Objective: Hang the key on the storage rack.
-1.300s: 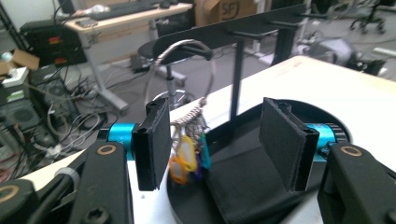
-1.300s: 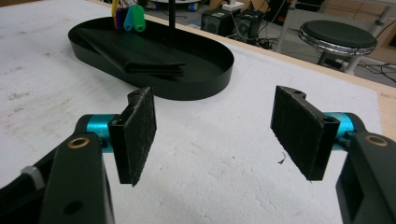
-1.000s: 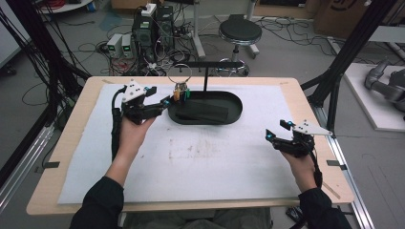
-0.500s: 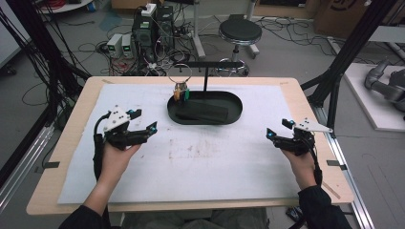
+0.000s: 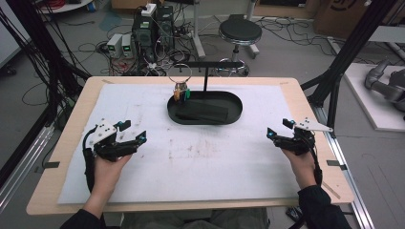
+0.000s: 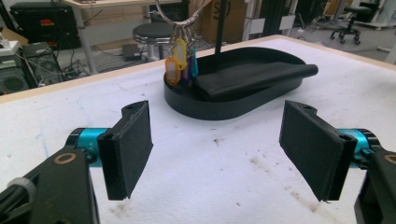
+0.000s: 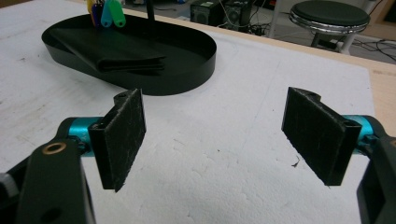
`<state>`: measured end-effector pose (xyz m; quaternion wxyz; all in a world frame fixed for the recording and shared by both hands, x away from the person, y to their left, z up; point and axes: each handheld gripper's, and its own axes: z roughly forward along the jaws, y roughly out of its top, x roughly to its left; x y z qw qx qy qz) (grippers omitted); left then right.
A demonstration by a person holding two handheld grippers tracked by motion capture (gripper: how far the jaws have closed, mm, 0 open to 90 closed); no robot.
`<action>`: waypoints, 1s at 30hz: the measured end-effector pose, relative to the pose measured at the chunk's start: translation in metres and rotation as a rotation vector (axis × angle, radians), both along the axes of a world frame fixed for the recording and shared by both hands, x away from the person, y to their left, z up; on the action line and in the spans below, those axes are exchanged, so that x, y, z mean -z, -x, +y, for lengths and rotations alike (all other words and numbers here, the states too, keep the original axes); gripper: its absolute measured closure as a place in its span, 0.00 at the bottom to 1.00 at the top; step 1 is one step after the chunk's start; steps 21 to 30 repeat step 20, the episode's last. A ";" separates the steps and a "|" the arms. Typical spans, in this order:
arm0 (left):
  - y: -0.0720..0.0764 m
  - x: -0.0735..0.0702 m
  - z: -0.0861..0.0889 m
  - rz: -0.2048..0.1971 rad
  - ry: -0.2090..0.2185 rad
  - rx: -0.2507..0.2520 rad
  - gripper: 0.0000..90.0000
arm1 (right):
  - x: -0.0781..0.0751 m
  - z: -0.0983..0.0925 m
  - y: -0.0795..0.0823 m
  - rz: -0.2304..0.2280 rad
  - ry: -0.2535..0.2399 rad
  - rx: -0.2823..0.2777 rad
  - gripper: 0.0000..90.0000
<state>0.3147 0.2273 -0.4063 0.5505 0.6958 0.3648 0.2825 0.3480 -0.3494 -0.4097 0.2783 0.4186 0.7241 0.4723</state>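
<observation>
Tray: tray (image 5: 204, 119) is sitting at the far middle of the white mat (image 5: 200, 162), well apart from both your grippers.
Keys: key ring (image 5: 180, 74) is hanging from the black stand (image 5: 206, 71) over the tray's left end; its coloured tags (image 6: 180, 63) are dangling just inside the tray's rim.
Cloth: folded black cloth (image 6: 254, 77) is lying flat in the tray, beside the tags.
Left gripper: your left gripper (image 5: 130, 133) is hovering over the mat's near left part, pointing toward the tray.
Left fingers: you are holding them released; the pads (image 6: 133, 147) are standing wide apart with nothing between them, having just been opening.
Right gripper: your right gripper (image 5: 278, 130) is hovering near the mat's right edge, pointing leftward across the mat.
Right fingers: you are keeping these released too; the pads (image 7: 122, 135) have just been opening, and bare mat is showing in the gap.
Hands: your left hand (image 5: 106, 171) and right hand (image 5: 300, 162) are reaching in from the near edge, each gripping its tool from behind.
Stool: stool (image 5: 239, 32) is standing on the floor beyond the table's far edge.
</observation>
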 end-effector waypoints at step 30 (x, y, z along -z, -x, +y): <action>-0.007 0.008 0.002 0.033 -0.008 -0.025 0.28 | 0.002 -0.007 0.000 0.015 0.001 0.016 0.24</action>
